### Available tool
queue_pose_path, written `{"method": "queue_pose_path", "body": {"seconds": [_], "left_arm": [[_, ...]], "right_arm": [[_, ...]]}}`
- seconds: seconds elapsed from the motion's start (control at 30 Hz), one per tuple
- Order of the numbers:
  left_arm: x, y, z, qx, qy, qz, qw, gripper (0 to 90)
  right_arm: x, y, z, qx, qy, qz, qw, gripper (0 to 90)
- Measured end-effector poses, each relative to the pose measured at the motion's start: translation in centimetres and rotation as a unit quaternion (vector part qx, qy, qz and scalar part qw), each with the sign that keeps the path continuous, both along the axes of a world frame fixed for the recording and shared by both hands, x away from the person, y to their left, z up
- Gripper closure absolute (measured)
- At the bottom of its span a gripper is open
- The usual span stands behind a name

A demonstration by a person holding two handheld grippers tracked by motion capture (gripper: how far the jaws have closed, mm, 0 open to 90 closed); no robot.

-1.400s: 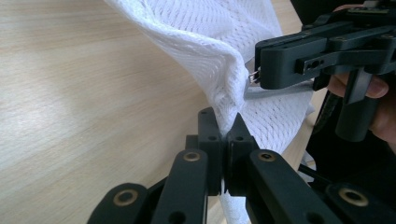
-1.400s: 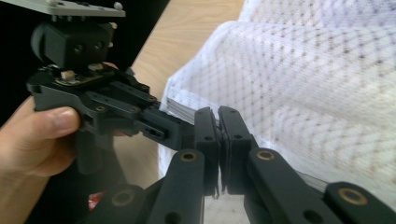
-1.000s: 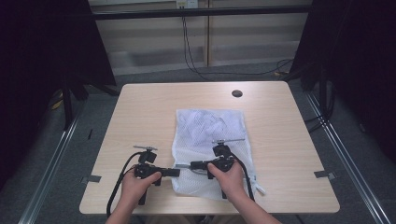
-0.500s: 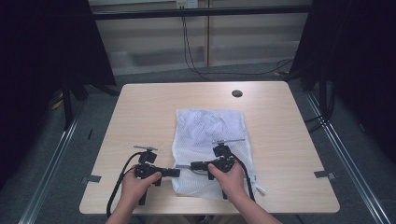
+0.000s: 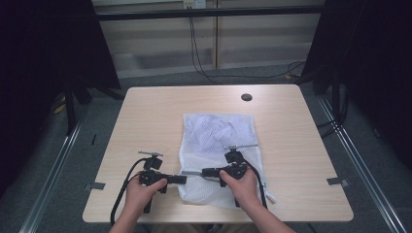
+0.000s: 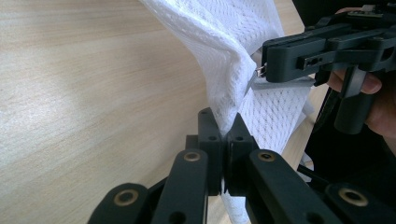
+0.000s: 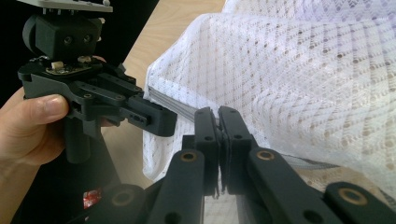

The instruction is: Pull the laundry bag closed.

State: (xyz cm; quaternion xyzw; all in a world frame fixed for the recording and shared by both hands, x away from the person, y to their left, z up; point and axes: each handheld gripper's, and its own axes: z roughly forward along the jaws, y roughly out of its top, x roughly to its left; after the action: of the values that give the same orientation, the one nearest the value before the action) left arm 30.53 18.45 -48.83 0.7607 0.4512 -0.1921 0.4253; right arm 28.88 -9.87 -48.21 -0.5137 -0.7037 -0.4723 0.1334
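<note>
A white mesh bag (image 5: 217, 155) lies flat on the near middle of the wooden desk (image 5: 145, 121). The left tool (image 6: 227, 135) is clenched on the bag's near left edge, pinching a fold of mesh. The right tool (image 7: 218, 122) faces it, clenched on the grey zipper (image 7: 173, 105) along that same edge.

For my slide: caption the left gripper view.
Left gripper pinches the white mesh bag's edge above the wooden table; the right gripper grips its zipper.
</note>
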Motion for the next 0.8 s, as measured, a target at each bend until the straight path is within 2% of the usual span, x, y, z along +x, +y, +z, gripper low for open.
{"method": "queue_pose_path", "body": {"seconds": [0.2,0.53,0.8], "left_arm": [[0.0,0.0,0.0,0.0,0.002,-0.001,1.0,88.1],[0.1,0.2,0.0,0.005,-0.003,-0.002,1.0,88.1],[0.0,0.1,0.0,0.001,0.005,0.0,1.0,88.1]], "right_arm": [[-0.1,-0.2,0.0,0.006,0.003,0.002,1.0,87.4],[0.0,-1.1,-0.2,0.002,0.006,-0.005,1.0,87.3],[-0.1,-1.3,-0.2,0.004,0.005,-0.004,1.0,87.3]]}}
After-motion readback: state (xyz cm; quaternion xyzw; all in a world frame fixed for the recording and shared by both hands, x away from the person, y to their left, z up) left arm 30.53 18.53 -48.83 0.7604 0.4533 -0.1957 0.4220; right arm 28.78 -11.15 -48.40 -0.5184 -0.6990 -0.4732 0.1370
